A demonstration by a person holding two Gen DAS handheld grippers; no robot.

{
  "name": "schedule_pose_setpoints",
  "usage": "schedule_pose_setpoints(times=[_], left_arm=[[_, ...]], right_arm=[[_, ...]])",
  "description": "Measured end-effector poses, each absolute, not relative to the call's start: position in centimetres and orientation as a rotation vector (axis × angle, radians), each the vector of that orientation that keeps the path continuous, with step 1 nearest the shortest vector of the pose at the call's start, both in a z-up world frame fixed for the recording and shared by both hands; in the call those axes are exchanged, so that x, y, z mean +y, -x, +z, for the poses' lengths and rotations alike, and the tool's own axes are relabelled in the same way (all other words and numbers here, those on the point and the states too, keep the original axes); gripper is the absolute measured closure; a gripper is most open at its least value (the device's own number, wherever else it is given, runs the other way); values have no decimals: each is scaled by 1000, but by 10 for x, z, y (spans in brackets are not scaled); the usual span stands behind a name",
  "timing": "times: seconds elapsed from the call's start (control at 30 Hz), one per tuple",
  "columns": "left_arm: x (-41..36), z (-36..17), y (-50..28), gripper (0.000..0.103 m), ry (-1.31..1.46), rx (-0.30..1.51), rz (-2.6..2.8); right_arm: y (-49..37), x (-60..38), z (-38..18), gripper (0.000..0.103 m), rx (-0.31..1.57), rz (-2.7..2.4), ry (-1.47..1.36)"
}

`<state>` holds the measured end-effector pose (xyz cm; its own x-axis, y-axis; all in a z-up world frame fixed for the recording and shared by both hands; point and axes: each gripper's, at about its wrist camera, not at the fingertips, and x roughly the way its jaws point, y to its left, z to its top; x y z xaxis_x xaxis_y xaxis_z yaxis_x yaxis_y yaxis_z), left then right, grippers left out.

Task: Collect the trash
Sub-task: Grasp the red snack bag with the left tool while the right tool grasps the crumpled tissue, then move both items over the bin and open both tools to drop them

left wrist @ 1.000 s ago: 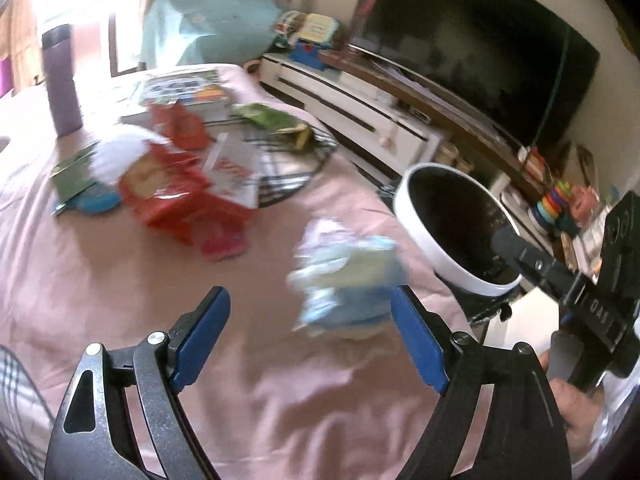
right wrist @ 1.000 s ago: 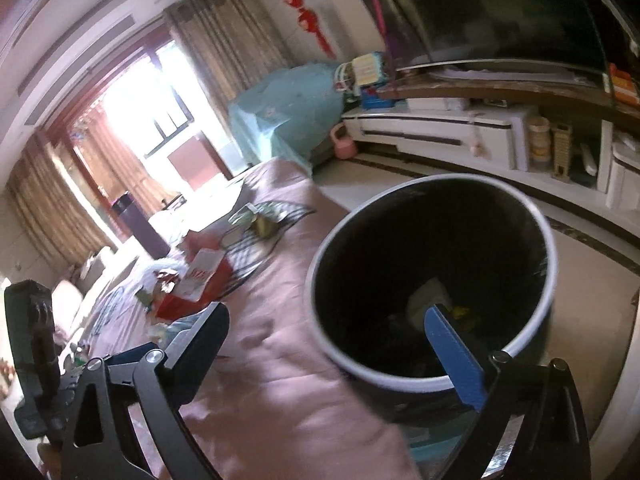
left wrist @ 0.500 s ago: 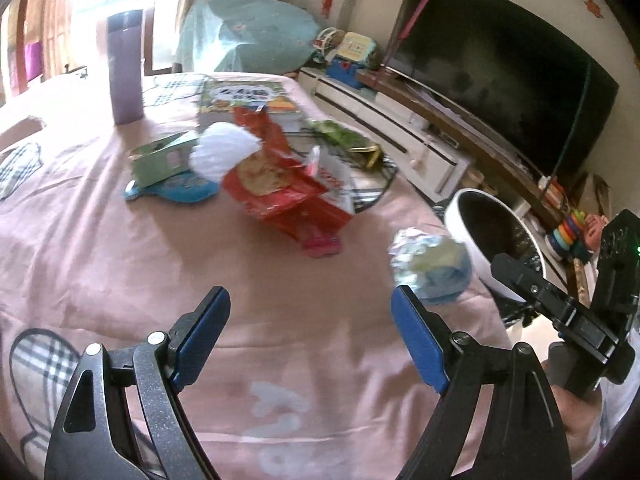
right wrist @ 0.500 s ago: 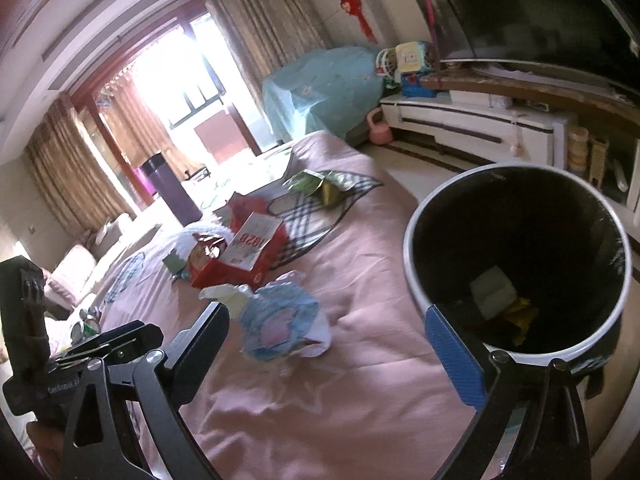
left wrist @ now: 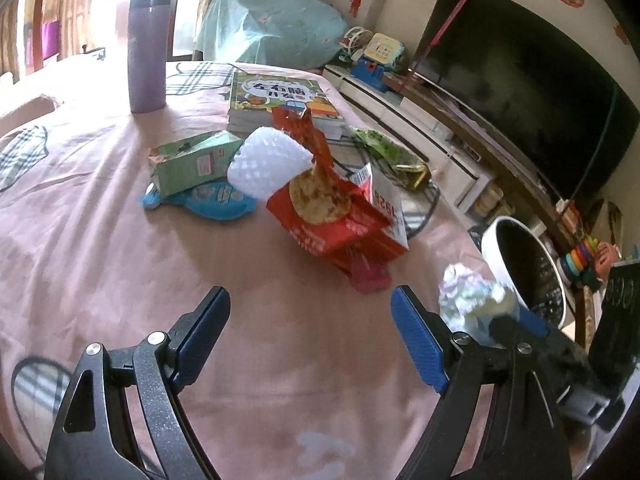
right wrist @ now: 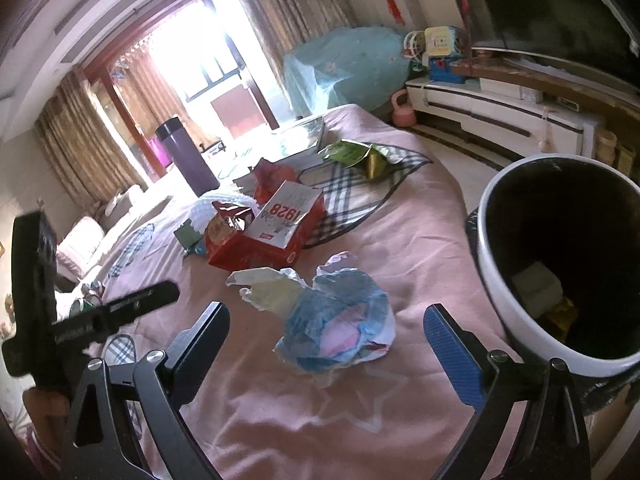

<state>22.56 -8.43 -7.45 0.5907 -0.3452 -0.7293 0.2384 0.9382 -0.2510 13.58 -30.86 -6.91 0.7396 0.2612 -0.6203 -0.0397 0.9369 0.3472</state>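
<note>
- Here the pink cloth (left wrist: 100, 248) covers the tabletop, and its near stretch lies bare in front of both tongs; on the right the cloth falls away at the edge where the white-rimmed bin (right wrist: 560, 264) stands, its dark mouth open and some scraps visible at the bottom.
- Further in, a clutter sits in the middle: a red snack box (right wrist: 276, 236) with a torn red wrapper (left wrist: 316, 196) against it, a white foam net (left wrist: 268, 164), a green carton (left wrist: 192, 164) and a blue packet (left wrist: 212, 200) lying flat beneath it.
- Behind these stand a purple flask (left wrist: 147, 48) (upright, near the window side), a stack of picture books (left wrist: 280, 100), and a green foil wrapper (right wrist: 356, 156) on a plaid mat (right wrist: 360, 196).
- The left tongs (left wrist: 310, 340) are spread wide with nothing between the blue pads, hovering over bare cloth; the red box lies just beyond them.
- The crumpled blue-and-white wrapper (right wrist: 332, 320) lies on the cloth near the bin's side of the tabletop, right ahead of the right tongs (right wrist: 326, 348), roughly centred between the two fingers but not touched by either.
- The right tongs are likewise spread, pads clear of the wrapper; in the left view the wrapper shows blurred just past the right finger.
</note>
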Motion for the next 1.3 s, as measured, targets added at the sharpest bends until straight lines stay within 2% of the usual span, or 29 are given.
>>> schedule_pose_setpoints(times=[0.07,0.17,0.23,0.27,0.3,0.33,0.4,0.57,0.93,1.3], left_arm=[[-87,-76,-237,18,141,882,-347],[-95,-80,-252,18,138,888,-349],[-101,-83,-261,20,132,895,-345],[-103,-86,-265,27,130,900,-347],[-106,-90,-271,42,131,913,-352],[-108,-94,-275,49,135,928,-359],[-109,-101,-283,84,158,959,-381],[-102,-102,-279,98,180,947,-388],[-90,-76,-232,101,164,872,-411],[-127,-58,-187,101,103,851,-507]], right_arm=[[-140,-309,-72,10,733,173,-324],[-148,-309,-78,20,753,178,-335],[-153,-310,-82,36,768,182,-346],[-155,-311,-83,43,773,180,-347],[-157,-312,-85,50,778,179,-346],[-158,-312,-87,53,782,180,-349],[-159,-313,-89,58,785,189,-358],[-156,-313,-89,64,783,200,-362],[-140,-313,-73,67,741,218,-360],[-117,-330,-56,67,689,179,-369]])
